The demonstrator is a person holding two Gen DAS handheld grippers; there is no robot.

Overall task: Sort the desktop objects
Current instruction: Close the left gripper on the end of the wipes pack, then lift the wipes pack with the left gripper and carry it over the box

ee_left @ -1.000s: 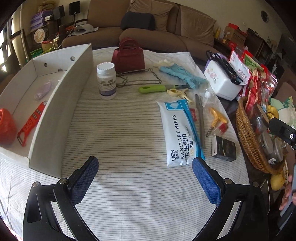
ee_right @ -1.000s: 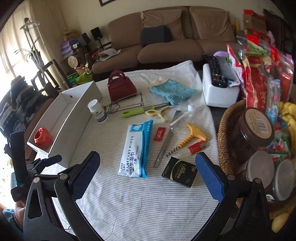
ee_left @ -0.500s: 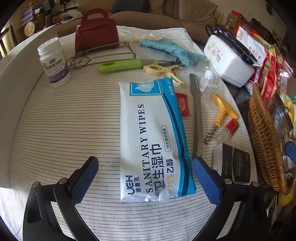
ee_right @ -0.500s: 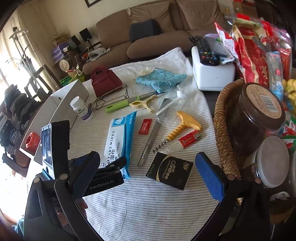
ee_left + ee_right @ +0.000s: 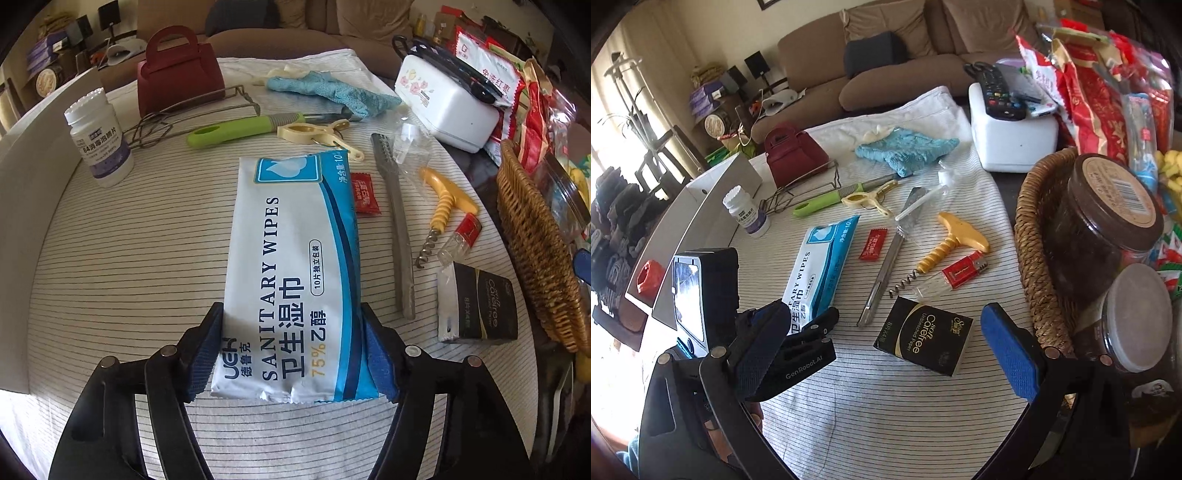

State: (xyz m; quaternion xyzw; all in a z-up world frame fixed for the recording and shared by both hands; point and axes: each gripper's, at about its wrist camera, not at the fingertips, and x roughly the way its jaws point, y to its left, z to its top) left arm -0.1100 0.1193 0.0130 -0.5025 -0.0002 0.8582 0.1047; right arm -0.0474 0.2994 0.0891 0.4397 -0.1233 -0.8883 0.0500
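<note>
Striped cloth [image 5: 122,236]: wipes pack [image 5: 291,266] between bottle [image 5: 98,142], scraper [image 5: 397,229].

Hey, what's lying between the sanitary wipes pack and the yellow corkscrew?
A small red sachet and a long grey metal tool lie between the sanitary wipes pack and yellow corkscrew; both wrist views show it.

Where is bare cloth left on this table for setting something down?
Free: the striped cloth between the white pill bottle and the blue-white sanitary wipes pack, and the near edge before the black paper box. Crowded: right of the pack, toward the wicker basket.

Black paper box [image 5: 923,340] between gripper [image 5: 882,350] pads
</note>
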